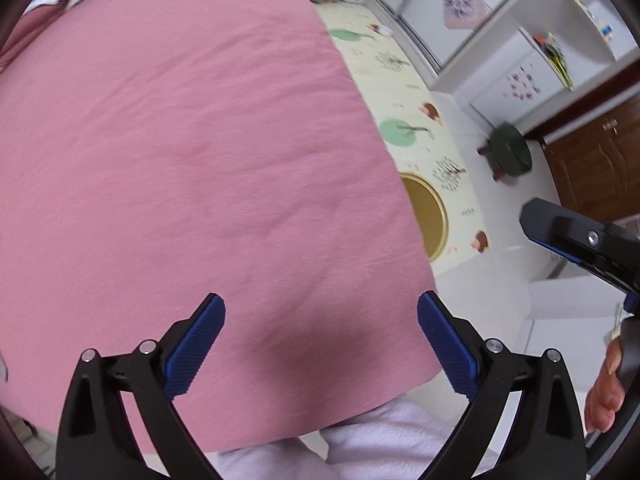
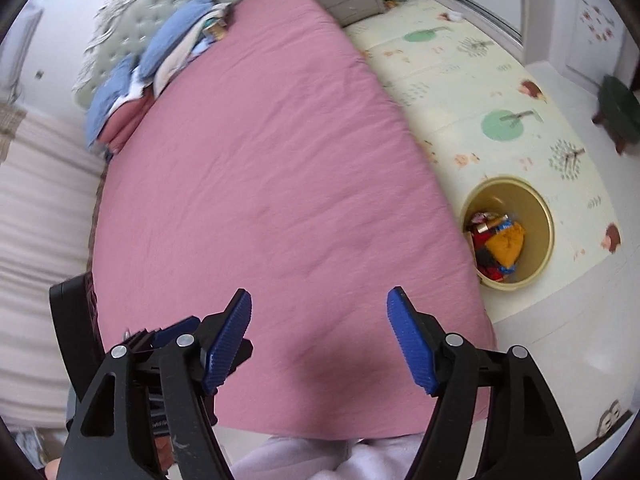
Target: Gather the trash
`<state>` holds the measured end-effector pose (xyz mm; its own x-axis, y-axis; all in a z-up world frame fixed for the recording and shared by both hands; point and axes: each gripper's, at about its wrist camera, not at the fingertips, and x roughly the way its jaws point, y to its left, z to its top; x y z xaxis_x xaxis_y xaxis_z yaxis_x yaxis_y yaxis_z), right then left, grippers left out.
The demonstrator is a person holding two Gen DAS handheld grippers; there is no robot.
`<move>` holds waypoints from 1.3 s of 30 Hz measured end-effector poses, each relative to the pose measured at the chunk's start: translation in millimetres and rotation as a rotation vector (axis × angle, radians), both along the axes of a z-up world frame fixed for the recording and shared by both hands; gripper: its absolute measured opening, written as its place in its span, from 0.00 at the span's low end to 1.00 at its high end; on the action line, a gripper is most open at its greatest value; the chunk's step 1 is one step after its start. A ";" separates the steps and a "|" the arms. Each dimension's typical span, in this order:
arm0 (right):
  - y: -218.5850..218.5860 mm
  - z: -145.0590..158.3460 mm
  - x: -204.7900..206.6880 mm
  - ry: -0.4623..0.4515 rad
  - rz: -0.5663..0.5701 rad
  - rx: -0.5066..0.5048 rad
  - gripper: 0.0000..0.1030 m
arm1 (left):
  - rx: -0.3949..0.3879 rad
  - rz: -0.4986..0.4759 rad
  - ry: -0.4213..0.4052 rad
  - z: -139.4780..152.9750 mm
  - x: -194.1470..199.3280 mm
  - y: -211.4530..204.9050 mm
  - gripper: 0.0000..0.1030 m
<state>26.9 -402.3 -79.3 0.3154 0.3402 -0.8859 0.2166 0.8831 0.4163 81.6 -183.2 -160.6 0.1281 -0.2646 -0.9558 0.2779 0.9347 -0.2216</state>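
A tan round bin (image 2: 548, 236) stands on the play mat beside the bed; coloured wrappers (image 2: 500, 246) lie inside it. In the left wrist view only part of the bin's rim (image 1: 442, 216) shows past the bed's edge. My left gripper (image 1: 321, 344) hangs open over the pink bedsheet (image 1: 192, 152), nothing between its blue pads. My right gripper (image 2: 319, 344) is also open and empty above the pink bedsheet (image 2: 260, 184) near the foot of the bed. The right gripper's body (image 1: 580, 240) shows at the right edge of the left view. No loose trash shows on the sheet.
Blue and pink pillows (image 2: 160, 60) are piled at the headboard. A cream play mat (image 2: 500, 112) covers the floor right of the bed. A green stool (image 1: 512, 152) stands by white cabinets (image 1: 520, 52). A person's pale trouser legs (image 2: 320, 460) show at the bottom.
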 end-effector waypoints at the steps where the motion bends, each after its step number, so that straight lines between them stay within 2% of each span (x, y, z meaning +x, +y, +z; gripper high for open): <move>1: 9.2 7.5 -1.1 -0.012 0.021 -0.001 0.67 | 0.006 0.007 -0.008 4.5 -0.1 5.7 0.94; 3: 23.8 20.7 -3.3 -0.036 0.051 -0.007 0.70 | 0.003 0.033 -0.033 19.5 -3.7 21.1 0.95; 5: 35.9 33.1 -4.0 -0.054 0.073 -0.021 0.78 | -0.002 0.057 -0.065 33.3 -6.2 30.6 0.95; 12: 67.3 64.5 -2.6 -0.120 0.102 0.028 0.80 | 0.024 0.150 -0.196 87.2 -15.5 61.5 0.96; 15: 77.9 81.9 -1.5 -0.164 0.111 0.017 0.85 | 0.095 0.171 -0.260 108.2 -21.4 68.1 0.96; 22: 91.2 108.9 -5.0 -0.239 0.130 -0.013 0.87 | 0.073 0.186 -0.376 142.2 -32.7 77.1 0.96; 27: 95.5 115.5 -4.2 -0.283 0.138 -0.041 0.89 | 0.151 0.202 -0.473 157.8 -34.4 77.9 0.96; 30: 95.1 115.1 -0.8 -0.279 0.143 -0.042 0.89 | 0.162 0.207 -0.470 161.7 -35.1 85.6 0.96; 34: 94.1 116.7 -1.5 -0.290 0.134 -0.052 0.89 | 0.126 0.220 -0.429 164.1 -34.0 94.2 0.96; 39: 97.2 117.9 -1.0 -0.299 0.149 -0.052 0.90 | -0.004 0.226 -0.372 163.2 -28.9 103.4 0.96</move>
<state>26.0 -305.1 38.6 0.5144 0.3588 -0.7789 -0.0415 0.9176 0.3953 52.7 -79.9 2.6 0.5185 -0.1943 -0.8327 0.1276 0.9805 -0.1493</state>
